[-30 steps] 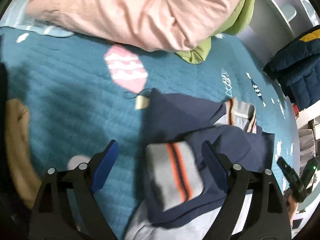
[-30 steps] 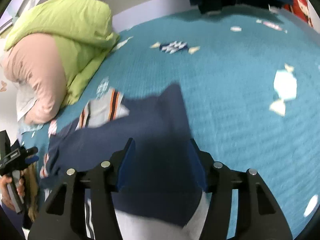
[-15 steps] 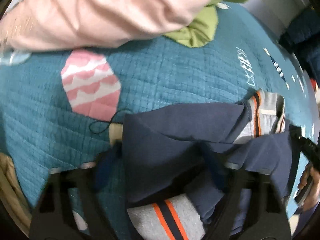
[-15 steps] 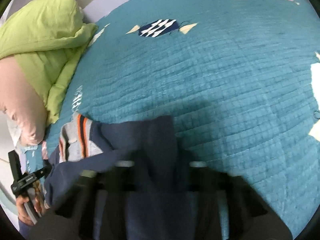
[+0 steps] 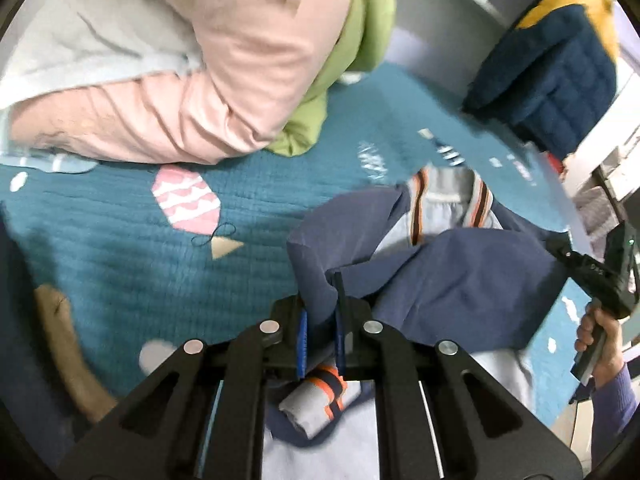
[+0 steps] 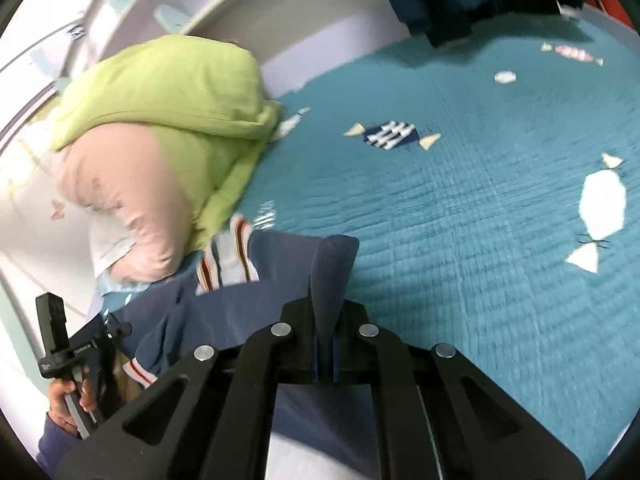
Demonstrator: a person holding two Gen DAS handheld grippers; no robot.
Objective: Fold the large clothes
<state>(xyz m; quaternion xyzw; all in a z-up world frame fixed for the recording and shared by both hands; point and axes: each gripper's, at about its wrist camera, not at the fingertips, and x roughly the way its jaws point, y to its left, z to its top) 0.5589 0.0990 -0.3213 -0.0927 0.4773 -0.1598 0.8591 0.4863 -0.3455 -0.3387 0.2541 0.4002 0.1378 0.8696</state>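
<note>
a: item under inspection?

b: one navy sweater (image 5: 460,280) with grey and orange striped cuffs, on the teal bed (image 6: 460,200), near the pink and green pillows (image 5: 224,80). part lies flat, part is lifted off the quilt.

a: state of the left gripper (image 5: 320,320)?

b: fingers closed on a bunch of navy cloth; a fold stands up between the pads. one striped cuff (image 5: 320,396) hangs just below them.

a: right gripper (image 6: 326,336)?

b: likewise closed, pinching a narrow ridge of the same cloth, which rises out of the jaws as a peak.

a: handling assessment?

b: judged soft, limp and light. it drapes and sags between the two holds and will not keep a line by itself. not fragile. the knit looks grippy enough, though a thin pinch could slide out under a pull.

a: recommended hold?

b: on the hem or a shoulder seam, where layers are thicker, with the grippers well apart so the span stays taut. the second cuff (image 5: 448,204) lies crumpled at the far edge and would need flattening.
</note>
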